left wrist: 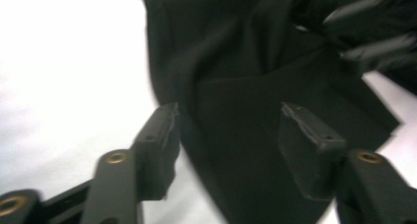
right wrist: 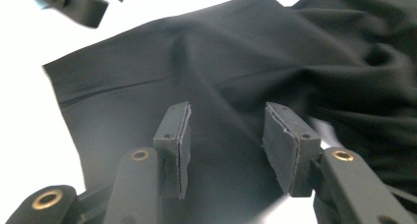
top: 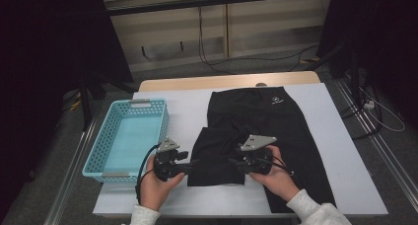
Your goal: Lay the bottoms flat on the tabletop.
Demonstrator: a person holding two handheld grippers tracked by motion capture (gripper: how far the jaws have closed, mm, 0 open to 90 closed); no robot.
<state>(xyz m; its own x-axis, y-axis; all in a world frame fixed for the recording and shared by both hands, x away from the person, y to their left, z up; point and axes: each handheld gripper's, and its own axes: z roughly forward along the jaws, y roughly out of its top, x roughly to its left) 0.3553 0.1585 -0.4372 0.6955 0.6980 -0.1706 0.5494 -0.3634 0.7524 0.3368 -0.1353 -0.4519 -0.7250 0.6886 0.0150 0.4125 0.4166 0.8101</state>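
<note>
White tabletop (top: 340,156) bare around black garment (top: 276,131)

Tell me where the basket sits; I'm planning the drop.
In the high view, the basket sits at the table's left edge, left of the black garment, beside the left tongs.

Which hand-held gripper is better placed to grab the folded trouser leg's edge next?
Probably the left hand-held gripper: its open jaws straddle the edge of the black trousers. The right hand-held gripper, also open, hovers over the middle of the flat cloth.

Black fingers (right wrist: 179,135) w/ brass rivets, grey plates, white sleeves (top: 315,210)
</note>
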